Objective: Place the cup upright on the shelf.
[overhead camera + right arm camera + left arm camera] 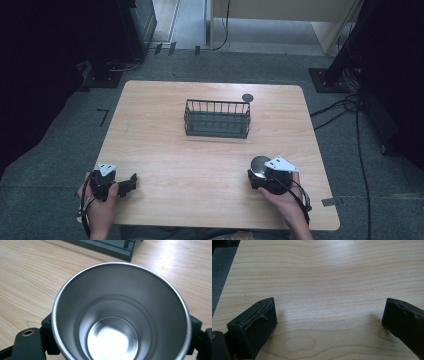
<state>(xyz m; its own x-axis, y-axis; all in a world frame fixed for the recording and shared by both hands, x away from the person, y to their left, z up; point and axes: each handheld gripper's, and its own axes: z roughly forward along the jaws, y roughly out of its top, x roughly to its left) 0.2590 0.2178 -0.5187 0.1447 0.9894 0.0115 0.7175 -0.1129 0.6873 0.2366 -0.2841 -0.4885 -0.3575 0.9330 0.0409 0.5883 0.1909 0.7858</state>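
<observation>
The right gripper (pixel 260 172) pinches a steel cup (pixel 120 312) near the wire basket (pixel 217 119); the cup's mouth faces the gripper's camera. The left gripper (pixel 329 317) rests spread wide over the bare table (pixel 324 277).

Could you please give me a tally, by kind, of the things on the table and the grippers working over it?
Steel cup: 1
Dark wire basket: 1
Small dark round disc behind the basket: 1
Grippers: 2, the left gripper and the right gripper
Total: 5

Shiny silver steel cup (pixel 120 315), dark grey wire basket (pixel 217 119), pale wood-grain table (pixel 165 150).
</observation>
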